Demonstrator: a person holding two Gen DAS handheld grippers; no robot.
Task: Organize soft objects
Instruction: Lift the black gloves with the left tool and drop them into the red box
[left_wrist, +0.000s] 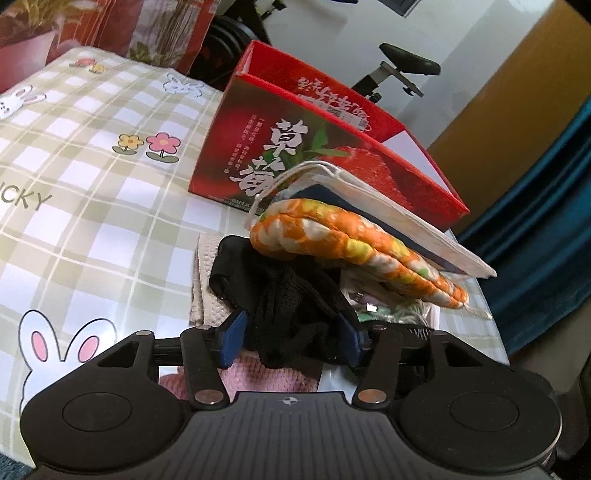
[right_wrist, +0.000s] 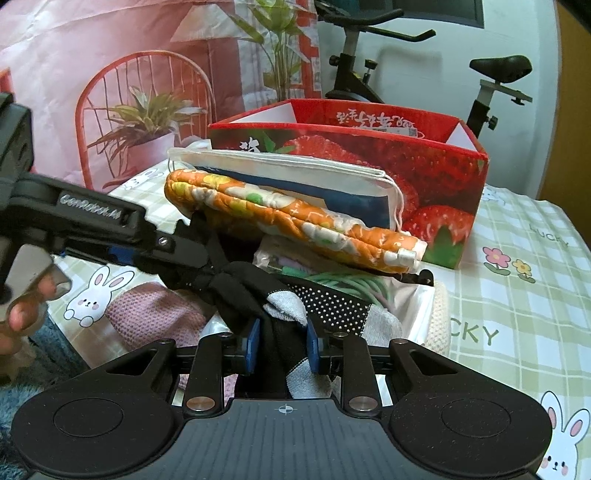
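Landmark: the red strawberry box (right_wrist: 406, 173) stands open-topped at the far side of the counter (right_wrist: 517, 295); from the right wrist view nothing soft shows inside it, though its floor is hidden.
Pile: all the soft things lie in 1 heap just in front of the box, none sorted yet, as far as I can judge.
Top of pile: an orange quilted mitt (left_wrist: 354, 240) leans toward the box, with a folded white-and-blue cloth (left_wrist: 399, 214) between it and the box wall.
Task's thing: a black knit glove (right_wrist: 280, 295) with dotted palm lies at the near edge of the pile, farthest from the box.
Left hand-held gripper (left_wrist: 291, 336): jaws parted around the glove's black fabric, the blue pads not visibly pressing it.
Right hand-held gripper (right_wrist: 282, 343): jaws narrow and clamped on the glove's black and grey fabric.
Underneath: a pink knit cloth (right_wrist: 155, 310) and a plastic-wrapped packet (right_wrist: 369, 284).
Left to do: seemingly everything, starting with this glove.
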